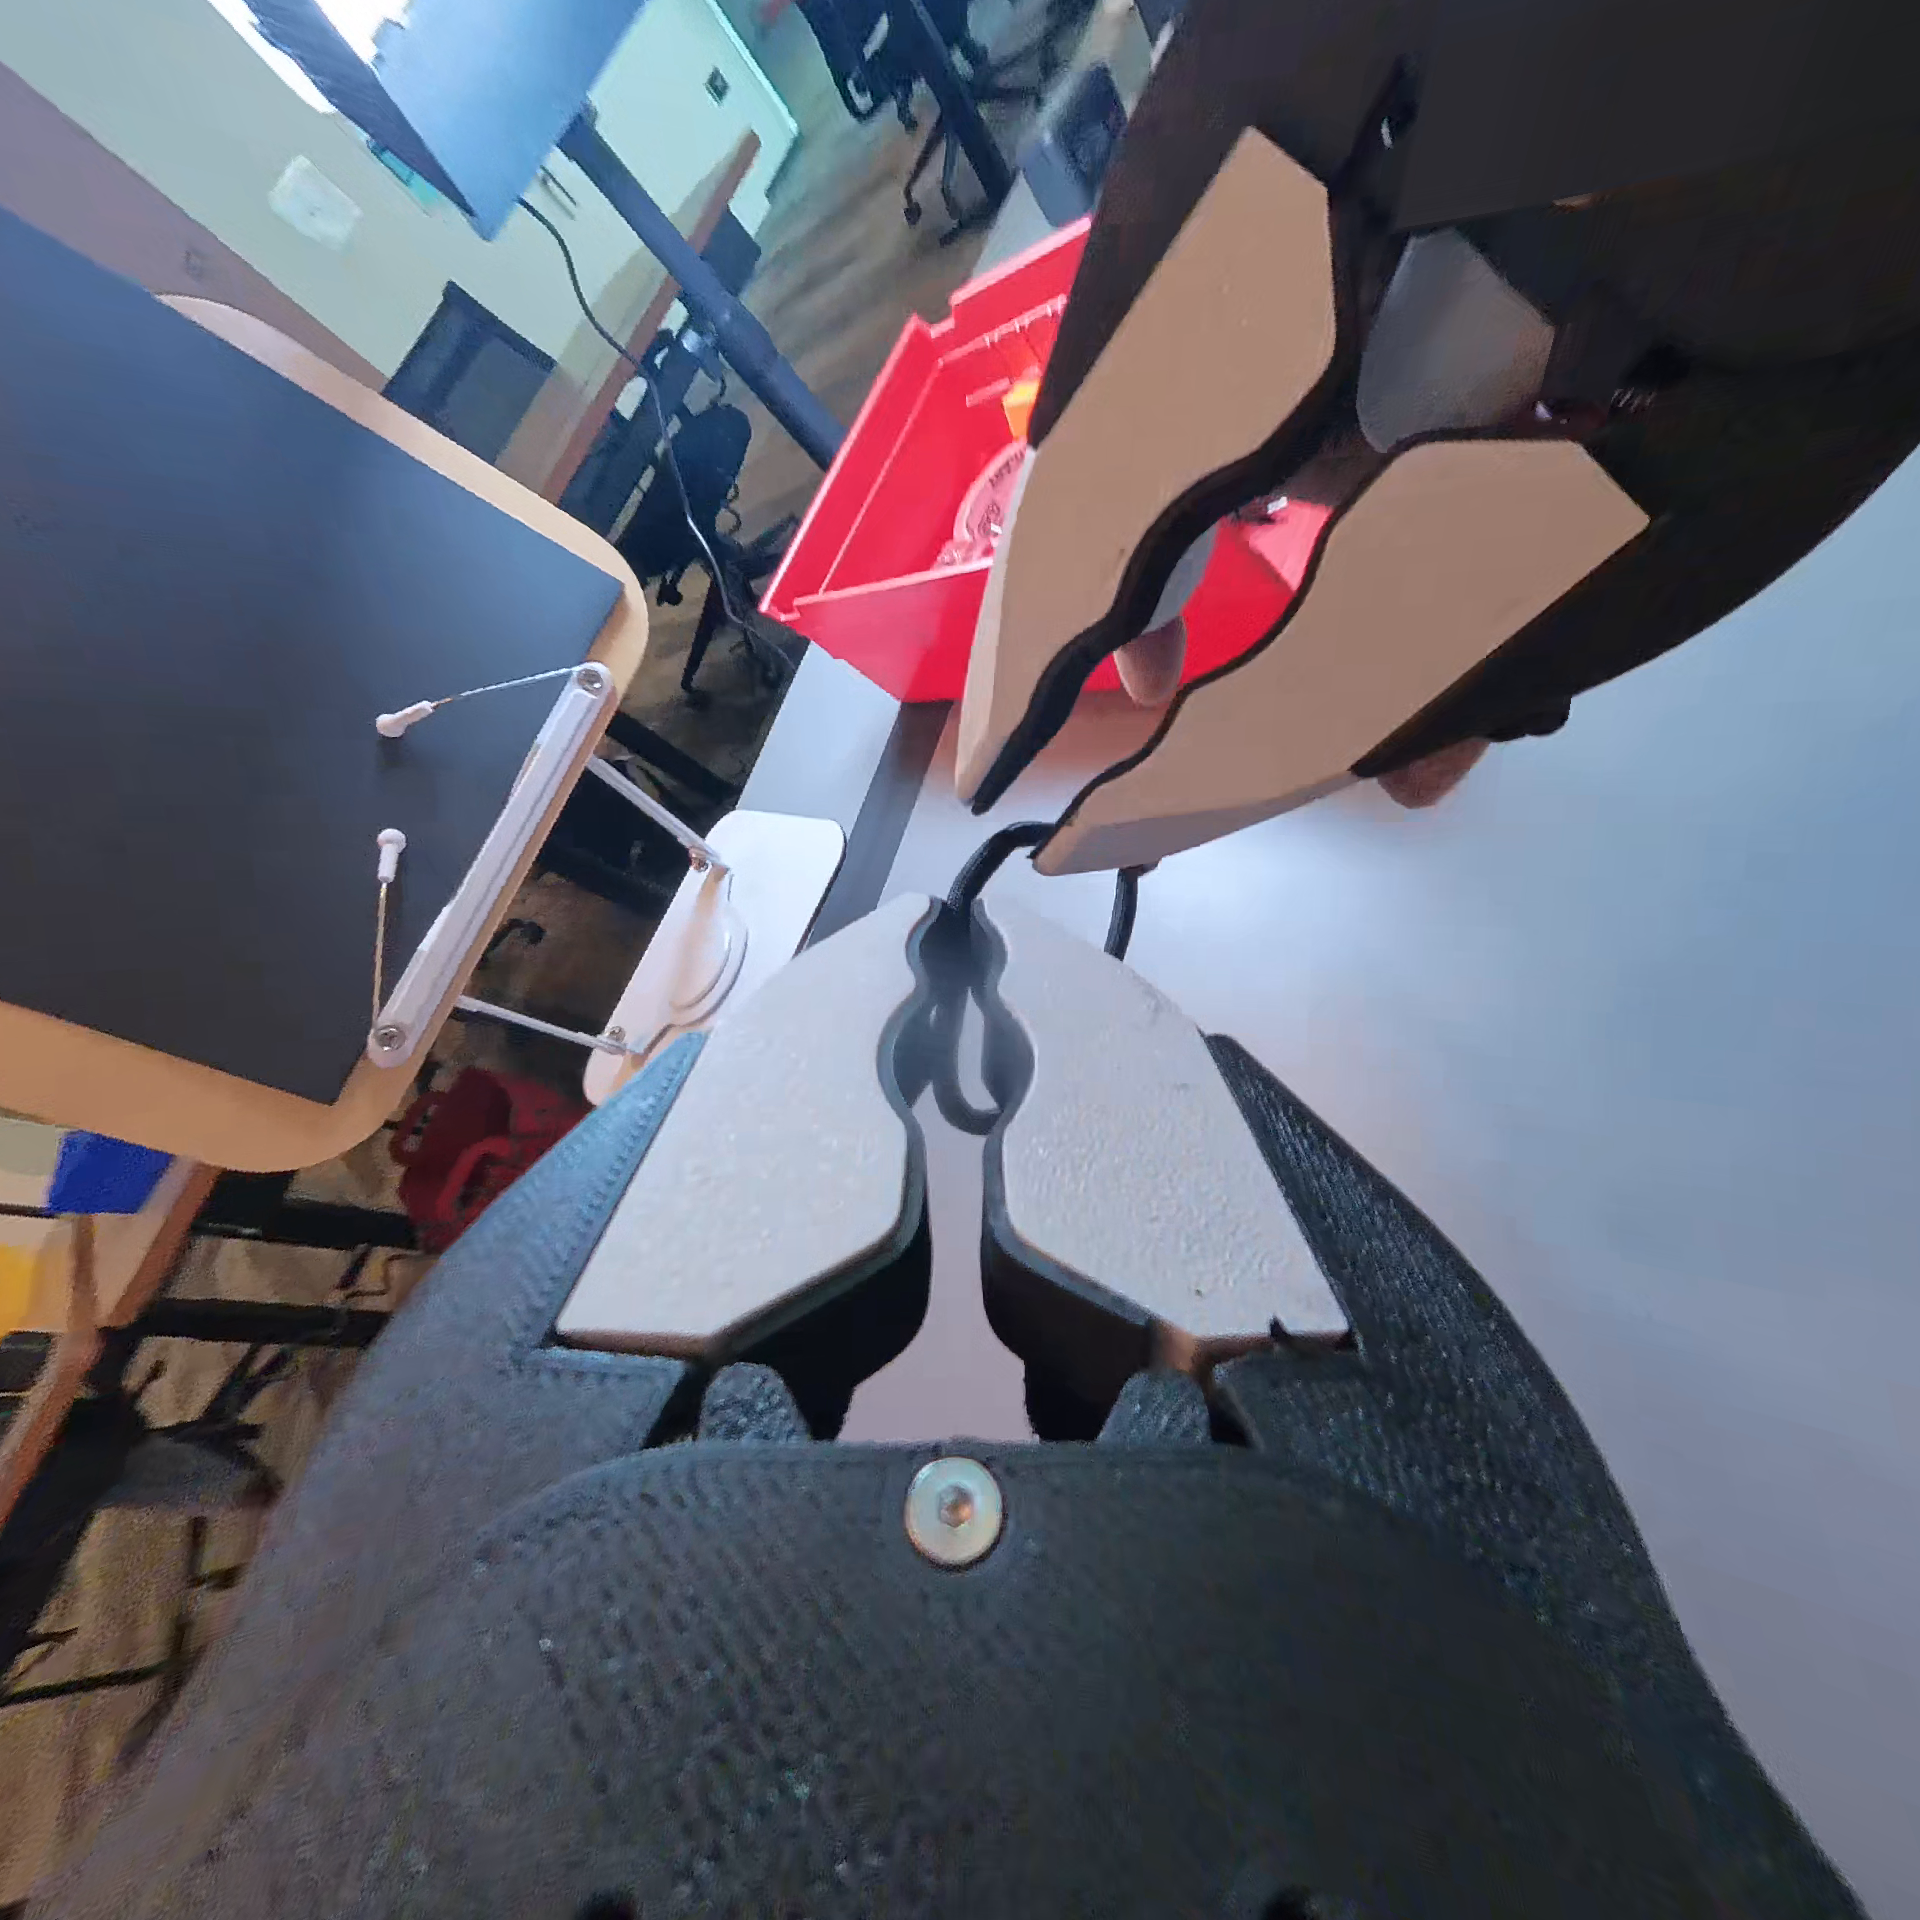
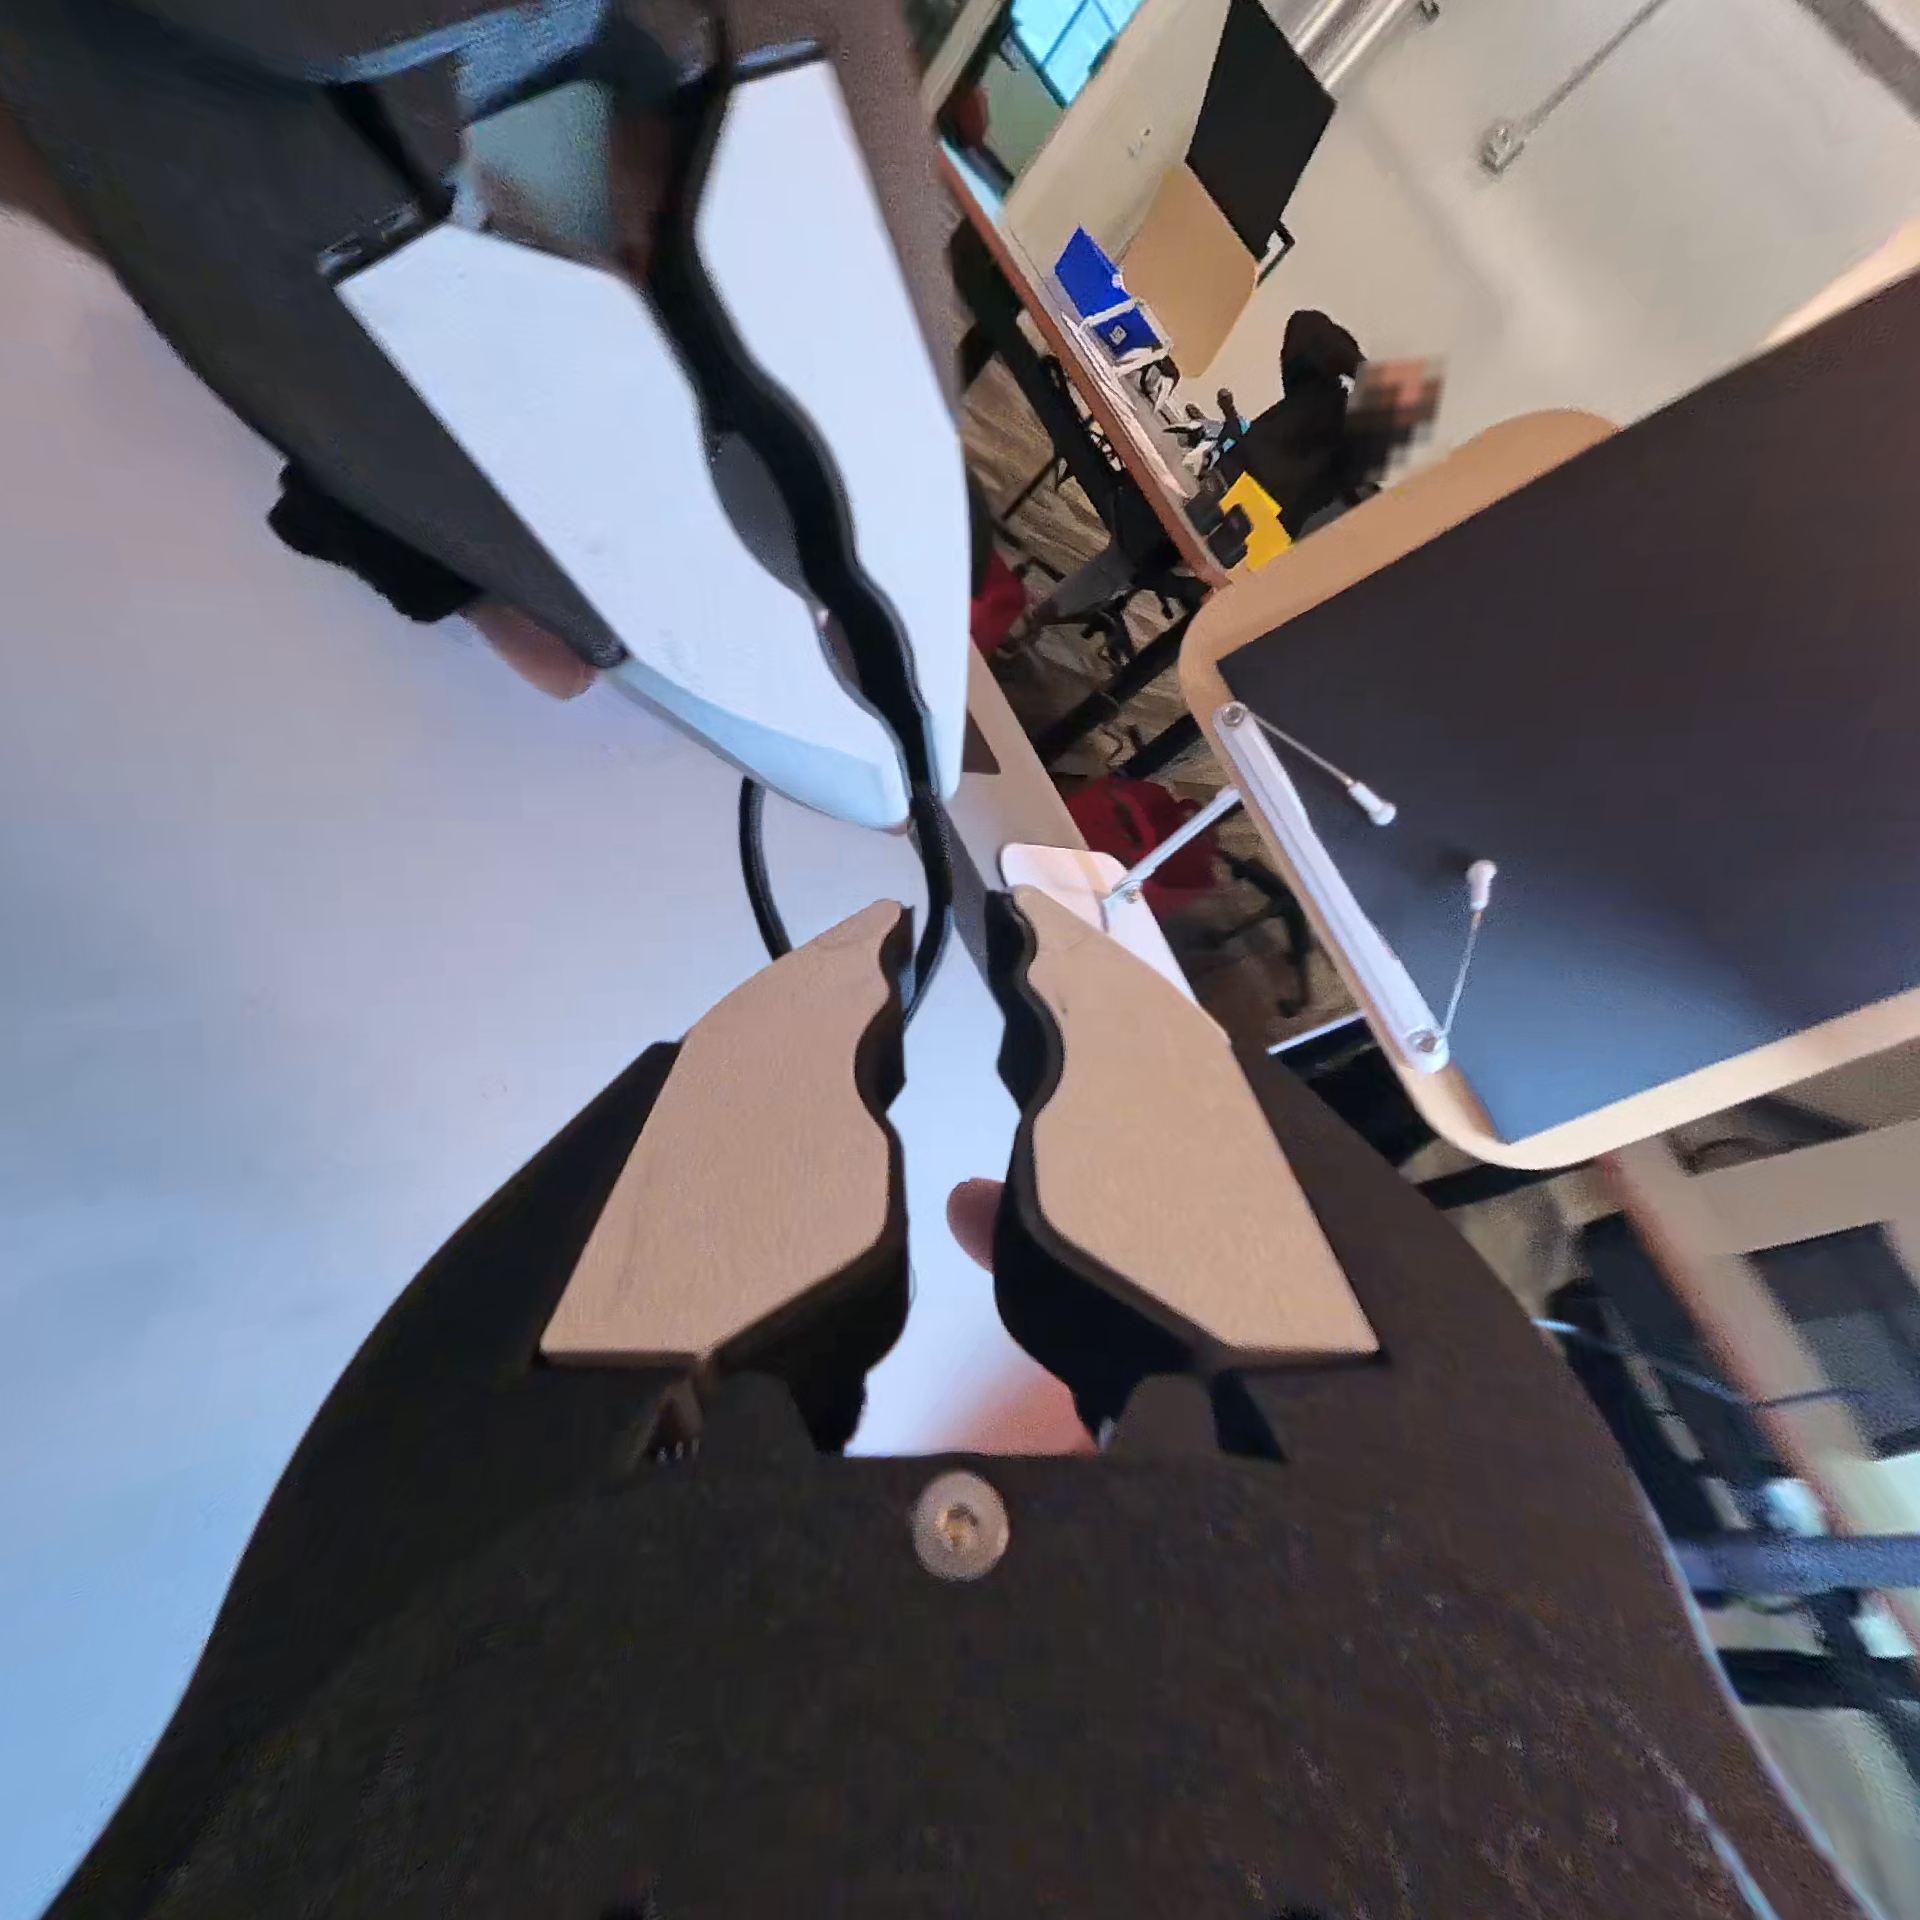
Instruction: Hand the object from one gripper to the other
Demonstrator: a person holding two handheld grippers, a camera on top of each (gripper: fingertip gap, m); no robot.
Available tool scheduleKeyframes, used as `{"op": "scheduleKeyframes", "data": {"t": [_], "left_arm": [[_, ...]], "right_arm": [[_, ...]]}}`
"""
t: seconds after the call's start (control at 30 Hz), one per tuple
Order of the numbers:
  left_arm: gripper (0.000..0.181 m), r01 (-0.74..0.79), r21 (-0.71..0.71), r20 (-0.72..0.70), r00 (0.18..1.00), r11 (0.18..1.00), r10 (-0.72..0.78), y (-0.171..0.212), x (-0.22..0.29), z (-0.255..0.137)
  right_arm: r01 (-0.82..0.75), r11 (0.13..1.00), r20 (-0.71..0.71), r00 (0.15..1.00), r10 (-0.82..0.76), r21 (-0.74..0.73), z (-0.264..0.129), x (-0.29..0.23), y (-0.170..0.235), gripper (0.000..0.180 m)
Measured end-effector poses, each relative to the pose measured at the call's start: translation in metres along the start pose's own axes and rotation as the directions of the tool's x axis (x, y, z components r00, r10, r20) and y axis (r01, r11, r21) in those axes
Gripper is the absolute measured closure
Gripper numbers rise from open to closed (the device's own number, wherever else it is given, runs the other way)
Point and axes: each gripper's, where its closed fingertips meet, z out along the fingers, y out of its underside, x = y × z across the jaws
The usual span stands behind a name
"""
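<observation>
The object is a thin black cord [image 1: 961, 1049], looped. My left gripper [image 1: 956, 916] is shut on it, with the cord bunched between the pads and sticking out past the tips. My right gripper [image 1: 1013, 831] comes in from the upper right, open, its tips around the free end of the cord. In the right wrist view my right gripper [image 2: 951, 912] is open, and the cord [image 2: 940, 883] runs between its tips, close to the left finger. The left gripper [image 2: 923, 795] points at it from above, shut on the cord. A loop of cord [image 2: 753, 883] hangs over the white table [image 2: 260, 935].
A red bin [image 1: 894, 561] stands on the white table [image 1: 1558, 1039] behind the right gripper. A dark divider panel with a beige rim [image 1: 260, 623] stands past the table edge and also shows in the right wrist view [image 2: 1610, 779]. A person [image 2: 1309, 416] sits far off. Only a small space, under 4 cm, lies between the two pairs of fingers.
</observation>
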Motion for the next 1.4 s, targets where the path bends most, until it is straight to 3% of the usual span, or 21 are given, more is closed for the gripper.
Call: {"op": "scheduleKeyframes", "data": {"t": [0.1,0.3,0.53,0.6,0.67,0.7,0.73,0.9,1.07,1.27,1.4], "left_arm": [[0.177,0.051,0.035,-0.003,0.999,0.998,-0.051,-0.003,-0.005,-0.002],[0.177,0.098,0.08,-0.019,0.995,0.992,-0.097,-0.009,-0.006,-0.005],[0.177,0.138,0.119,-0.034,0.99,0.983,-0.135,-0.015,-0.009,-0.011],[0.177,0.14,0.126,-0.033,0.99,0.982,-0.137,-0.016,-0.01,-0.011],[0.177,0.147,0.136,-0.04,0.989,0.98,-0.142,-0.018,-0.009,-0.012],[0.177,0.15,0.143,-0.047,0.988,0.978,-0.144,-0.019,-0.008,-0.012],[0.177,0.151,0.148,-0.054,0.988,0.977,-0.145,-0.021,-0.007,-0.013],[0.176,0.172,0.117,-0.072,0.984,0.978,-0.164,-0.015,-0.007,-0.011],[0.157,0.083,0.042,-0.055,0.995,0.996,-0.08,-0.008,0.0,-0.007],[0.163,-0.087,-0.063,-0.01,0.996,0.994,0.087,0.004,0.012,0.006],[0.176,-0.129,-0.059,0.008,0.992,0.99,0.13,0.005,0.012,0.009]], "right_arm": [[-0.078,0.997,0.021,0.997,0.078,0.02,-0.001,0.003,-0.001,0.167],[-0.1,0.995,0.024,0.995,0.1,0.014,0.0,0.001,0.001,0.179],[-0.137,0.989,0.017,0.99,0.137,0.049,-0.003,0.006,-0.005,0.179],[-0.188,0.981,0.048,0.981,0.186,0.05,-0.003,0.005,-0.007,0.164],[-0.212,0.976,0.064,0.976,0.209,0.05,-0.002,0.003,-0.007,0.159],[-0.217,0.975,0.065,0.975,0.213,0.051,-0.002,0.002,-0.006,0.161],[-0.214,0.976,0.052,0.976,0.212,0.05,-0.001,0.004,-0.005,0.174],[-0.161,0.987,0.027,0.987,0.16,0.015,-0.002,0.006,-0.001,0.177],[0.027,0.998,-0.046,0.998,-0.03,-0.06,0.0,0.007,0.008,0.177],[0.316,0.937,-0.061,0.943,-0.328,-0.149,0.003,-0.006,0.012,0.177],[0.293,0.95,-0.043,0.953,-0.299,-0.109,0.002,-0.01,0.006,0.177]]}}
